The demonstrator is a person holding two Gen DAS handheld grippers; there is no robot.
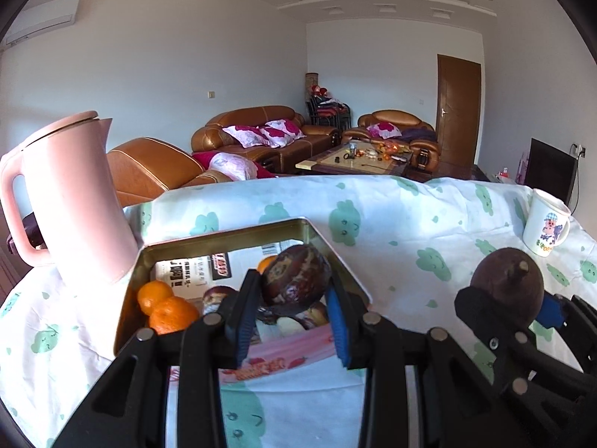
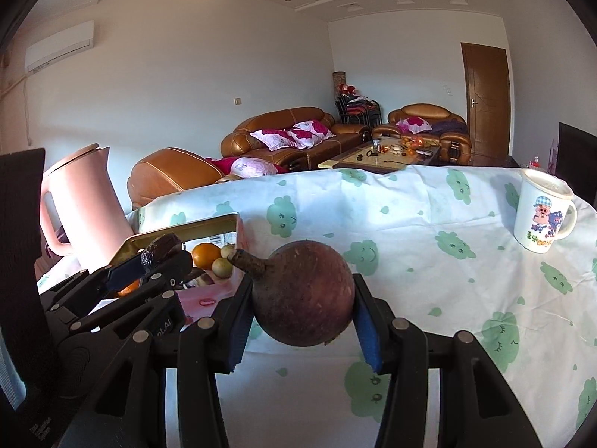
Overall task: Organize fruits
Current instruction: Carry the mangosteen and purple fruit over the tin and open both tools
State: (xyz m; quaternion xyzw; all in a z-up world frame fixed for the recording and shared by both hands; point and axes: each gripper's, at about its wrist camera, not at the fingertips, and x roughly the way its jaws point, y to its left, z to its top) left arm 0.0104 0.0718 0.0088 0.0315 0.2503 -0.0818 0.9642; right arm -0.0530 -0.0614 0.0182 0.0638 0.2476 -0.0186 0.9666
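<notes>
My left gripper (image 1: 293,311) is shut on a dark brown wrinkled fruit (image 1: 296,275) and holds it over the gold-rimmed tin box (image 1: 224,237). The box holds oranges (image 1: 164,308) and other dark and pale fruits. My right gripper (image 2: 300,315) is shut on a round dark red fruit with a stem (image 2: 304,293), above the tablecloth, right of the box (image 2: 179,231). In the left wrist view the right gripper (image 1: 511,310) shows at the right with its fruit (image 1: 509,285). In the right wrist view the left gripper (image 2: 156,261) shows at the left with its fruit (image 2: 160,248).
A pink kettle (image 1: 71,201) stands left of the box, close to it. A white cartoon mug (image 1: 546,226) stands at the table's far right. The table carries a white cloth with green prints (image 1: 403,216). Sofas and a coffee table lie beyond the far edge.
</notes>
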